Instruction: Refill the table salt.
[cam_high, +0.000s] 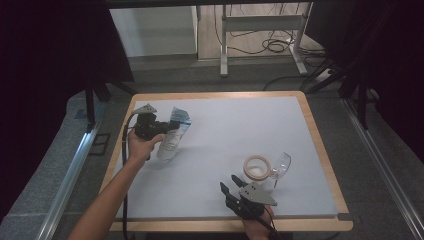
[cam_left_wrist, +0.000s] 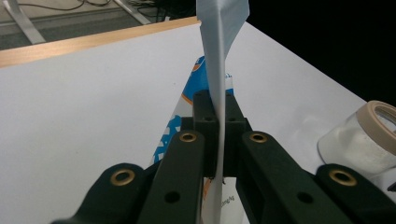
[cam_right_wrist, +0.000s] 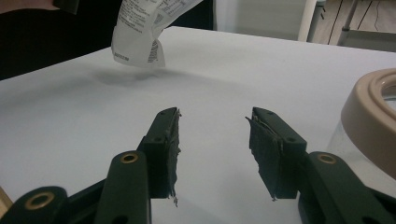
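near the front edge of the white table top (cam_high: 225, 150), toward its right corner, the right gripper (cam_high: 231, 186) rests low over the surface in the person's right hand (cam_high: 257, 227). in the right gripper view its two black jaws stand spread with bare white surface between them and nothing in their grasp; the rubber pads (cam_right_wrist: 264, 149) look worn and ragged at their edges. just beyond that gripper, near the right edge, a clear plastic jar with a beige screw lid (cam_high: 265, 166) lies on its side, its ring-shaped lid facing the front; in the left gripper view some white powder shows inside it (cam_left_wrist: 362, 140).

farther off, by the left edge at about mid-depth, the left hand (cam_high: 140, 145) holds the left gripper (cam_high: 170, 125). its jaws are pressed together on a thin, white and blue printed plastic pouch (cam_high: 172, 137), pinching the flat sheet edge-on, as the left gripper view shows (cam_left_wrist: 219, 93). the pouch hangs from the jaws, with its lower end just above the table top and a soft shadow (cam_right_wrist: 135, 77) under it in the right gripper view. the pouch and the jar are well apart.
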